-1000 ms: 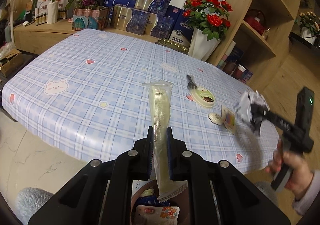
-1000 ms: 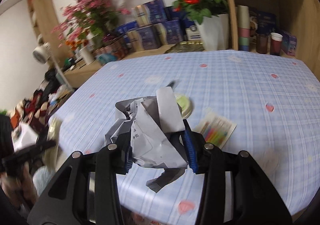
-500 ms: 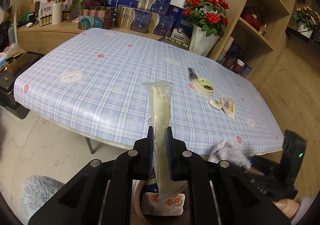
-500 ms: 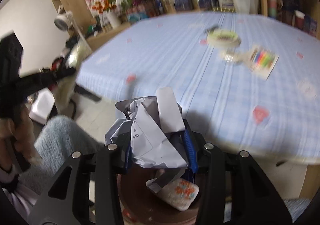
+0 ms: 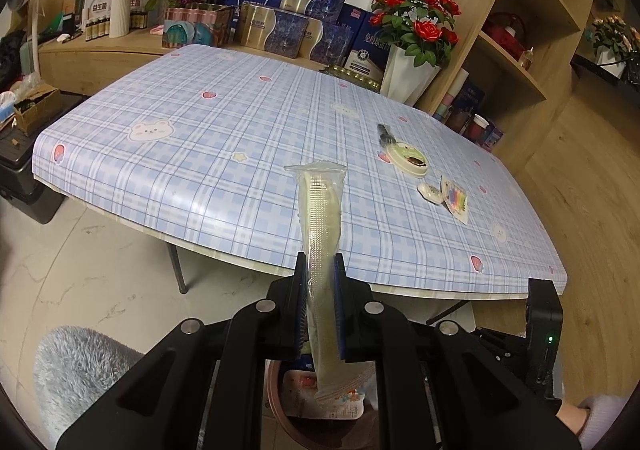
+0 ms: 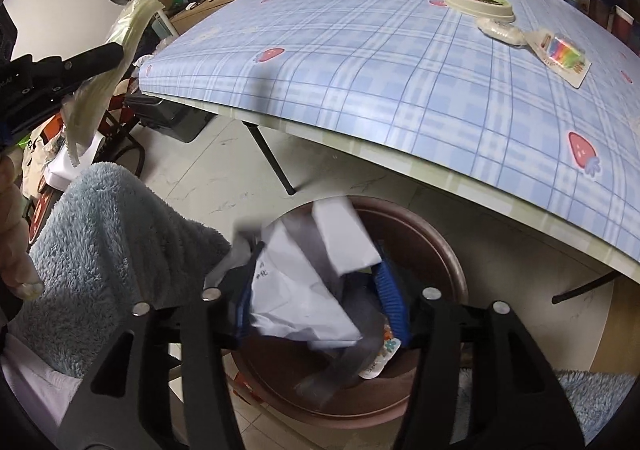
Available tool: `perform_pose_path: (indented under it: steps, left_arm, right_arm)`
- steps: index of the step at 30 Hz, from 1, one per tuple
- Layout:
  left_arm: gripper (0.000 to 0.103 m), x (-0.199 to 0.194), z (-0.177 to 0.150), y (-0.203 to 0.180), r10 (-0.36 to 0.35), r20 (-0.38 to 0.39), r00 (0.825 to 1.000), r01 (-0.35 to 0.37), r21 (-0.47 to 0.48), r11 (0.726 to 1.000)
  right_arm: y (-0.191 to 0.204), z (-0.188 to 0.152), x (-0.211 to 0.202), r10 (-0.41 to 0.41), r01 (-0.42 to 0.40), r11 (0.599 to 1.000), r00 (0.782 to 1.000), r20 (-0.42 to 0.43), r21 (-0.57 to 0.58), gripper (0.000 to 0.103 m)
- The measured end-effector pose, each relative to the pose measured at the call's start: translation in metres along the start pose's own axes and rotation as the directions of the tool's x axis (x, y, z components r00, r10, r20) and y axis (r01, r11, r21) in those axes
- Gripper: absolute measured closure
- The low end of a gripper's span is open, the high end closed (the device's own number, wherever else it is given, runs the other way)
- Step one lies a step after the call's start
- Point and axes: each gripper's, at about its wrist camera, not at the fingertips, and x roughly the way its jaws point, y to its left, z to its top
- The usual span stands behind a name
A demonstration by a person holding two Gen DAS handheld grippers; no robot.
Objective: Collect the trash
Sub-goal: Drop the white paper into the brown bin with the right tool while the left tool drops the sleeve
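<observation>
My left gripper point(image 5: 320, 306) is shut on a long clear plastic wrapper point(image 5: 322, 218) and holds it over the brown trash bin point(image 5: 276, 390) below the table edge. The wrapper also shows in the right wrist view point(image 6: 108, 62). My right gripper point(image 6: 320, 306) is over the bin point(image 6: 444, 250) with its jaws spread wider than the crumpled white and grey paper point(image 6: 304, 290), which is blurred between them. A round lid point(image 5: 408, 160), a small white wrapper point(image 5: 430, 192) and a colourful packet point(image 5: 456, 200) lie on the blue plaid table point(image 5: 224, 146).
A snack packet point(image 5: 320, 398) lies in the bin. A black fork point(image 5: 386, 132) lies by the lid. A rose vase point(image 5: 406, 74), boxes and shelves stand behind the table. A fuzzy blue sleeve or knee point(image 6: 108, 246) is left of the bin.
Both grippers moved back from over the table to above the bin. The right gripper's jaws have opened and the crumpled paper is loose between them. The left still grips the wrapper.
</observation>
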Motion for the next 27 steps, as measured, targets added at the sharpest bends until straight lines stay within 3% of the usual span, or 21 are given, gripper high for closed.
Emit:
perform_pose_path:
  steps: [5, 7, 13, 18, 22, 27]
  left_arm:
    - [0.091, 0.002, -0.002, -0.004, -0.005, -0.005, 1.0, 0.005, 0.005, 1.0]
    - [0.091, 0.003, -0.002, -0.006, -0.008, -0.008, 1.0, 0.008, 0.006, 1.0]
    - [0.091, 0.007, -0.008, -0.013, -0.021, -0.025, 0.999, 0.021, 0.014, 1.0]
    - [0.091, 0.019, -0.022, -0.025, -0.056, -0.088, 0.995, 0.06, 0.035, 0.998]
    - [0.091, 0.032, -0.036, -0.039, -0.091, -0.157, 0.983, 0.103, 0.072, 0.992]
    - [0.091, 0.052, -0.058, -0.058, -0.103, -0.257, 0.961, 0.141, 0.134, 0.981]
  right_arm:
    - [0.002, 0.001, -0.011, -0.003, 0.004, 1.0, 0.998, 0.058, -0.01, 0.014]
    - [0.001, 0.005, -0.02, -0.017, 0.018, 1.0, 0.994, 0.105, -0.013, 0.009]
    - [-0.002, 0.006, -0.053, -0.098, 0.104, 0.995, 0.957, 0.274, -0.008, 0.006]
    - [-0.006, 0.0, -0.078, -0.236, 0.256, 0.967, 0.873, 0.426, 0.009, 0.006]
    - [-0.019, -0.002, -0.085, -0.307, 0.313, 0.948, 0.833, 0.46, 0.065, 0.006]
    - [-0.035, -0.005, -0.088, -0.349, 0.332, 0.936, 0.818, 0.458, 0.12, 0.006]
